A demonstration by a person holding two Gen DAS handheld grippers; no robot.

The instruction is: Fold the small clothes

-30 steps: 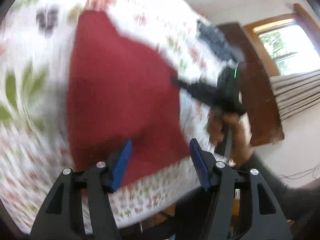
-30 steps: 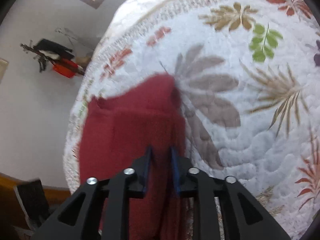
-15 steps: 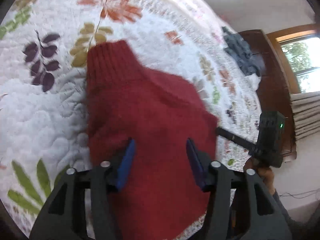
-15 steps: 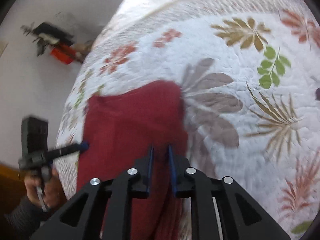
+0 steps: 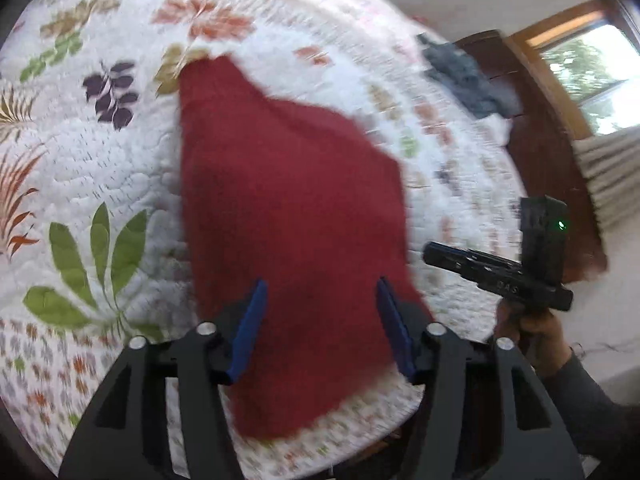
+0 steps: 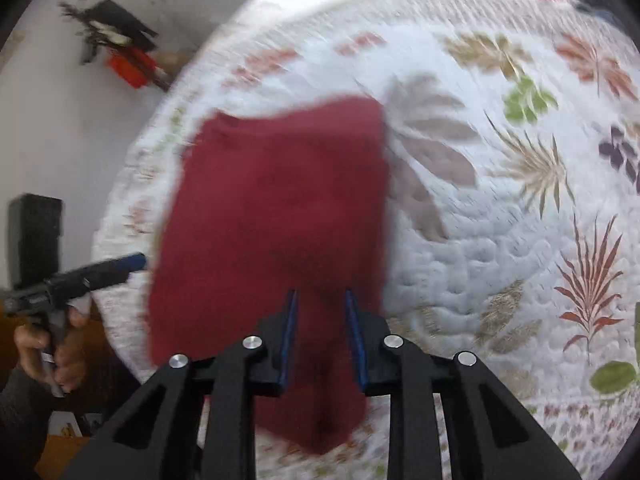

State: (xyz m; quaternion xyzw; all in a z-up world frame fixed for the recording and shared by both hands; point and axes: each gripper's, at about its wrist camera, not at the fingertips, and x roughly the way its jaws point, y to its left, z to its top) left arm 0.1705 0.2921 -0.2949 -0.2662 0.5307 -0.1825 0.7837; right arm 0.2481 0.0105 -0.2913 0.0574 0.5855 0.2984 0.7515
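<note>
The right gripper (image 6: 320, 334), clamped narrow on the red sweater (image 5: 288, 216) half a second ago, now stands parted and empty, the left gripper (image 5: 318, 326) stays wide, so the sweater lies released on the bed (image 5: 100, 168), toward 12 o'clock.

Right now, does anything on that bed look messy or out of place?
Mostly no. The red sweater lies on the quilt with its near end hanging over the edge. A dark blue garment sits crumpled at the far corner. Nothing looks torn or spilled, though the blur hides fine detail.
</note>
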